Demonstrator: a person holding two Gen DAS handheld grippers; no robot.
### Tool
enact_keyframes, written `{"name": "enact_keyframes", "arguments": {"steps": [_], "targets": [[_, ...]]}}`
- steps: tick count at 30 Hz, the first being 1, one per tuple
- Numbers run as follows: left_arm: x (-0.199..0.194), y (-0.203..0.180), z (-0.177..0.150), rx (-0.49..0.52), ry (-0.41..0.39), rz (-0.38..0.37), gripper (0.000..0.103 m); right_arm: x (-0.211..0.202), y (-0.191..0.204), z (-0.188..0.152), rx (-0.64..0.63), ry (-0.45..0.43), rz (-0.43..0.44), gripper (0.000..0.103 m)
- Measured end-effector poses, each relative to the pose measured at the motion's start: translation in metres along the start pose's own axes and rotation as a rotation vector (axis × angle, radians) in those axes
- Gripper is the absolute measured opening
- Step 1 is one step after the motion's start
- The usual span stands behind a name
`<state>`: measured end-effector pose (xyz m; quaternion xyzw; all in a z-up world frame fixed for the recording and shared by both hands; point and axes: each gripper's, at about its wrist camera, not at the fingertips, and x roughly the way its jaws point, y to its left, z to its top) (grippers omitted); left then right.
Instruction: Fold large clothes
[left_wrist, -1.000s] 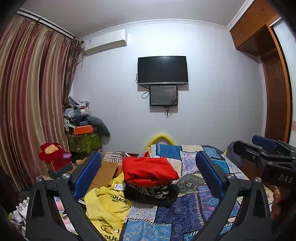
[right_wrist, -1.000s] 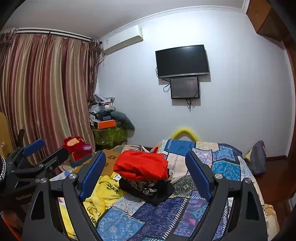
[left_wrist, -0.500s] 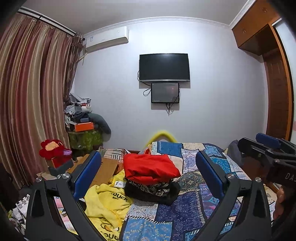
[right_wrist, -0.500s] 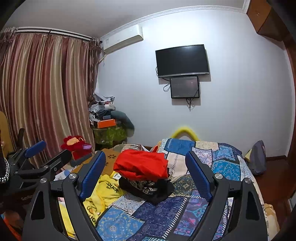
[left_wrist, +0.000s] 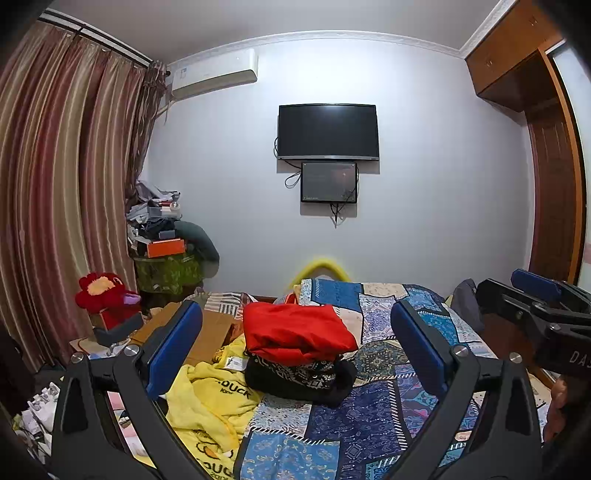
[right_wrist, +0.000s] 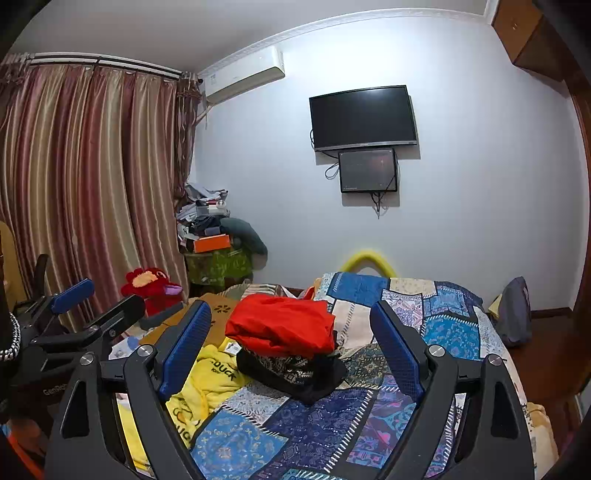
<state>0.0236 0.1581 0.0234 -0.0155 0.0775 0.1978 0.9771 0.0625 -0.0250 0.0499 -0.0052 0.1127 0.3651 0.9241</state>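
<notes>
A folded red garment lies on top of a black patterned garment on the patchwork bed cover. A crumpled yellow garment hangs over the bed's left edge. My left gripper is open and empty, held above the bed short of the pile. My right gripper is open and empty too, level with the left one. The same red garment, black garment and yellow garment show in the right wrist view. Each gripper shows in the other's view, the right one and the left one.
Curtains cover the left wall. A cluttered stand and a red plush toy are in the far left corner, cardboard beside the bed. A TV hangs on the far wall. A wooden wardrobe stands right.
Both grippers have shifted only slightly; the view tilts a little and the left gripper edges forward. The clothes have not moved.
</notes>
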Motion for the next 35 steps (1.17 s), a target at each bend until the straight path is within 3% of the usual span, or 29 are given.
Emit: {"name": "enact_keyframes", "arguments": {"steps": [35], "targets": [[0.0047,-0.0055,-0.0041,-0.009,0.047,-0.068,0.103,-0.0004,-0.0052,-0.0017,0.021,0.013,0.001,0.086]]}}
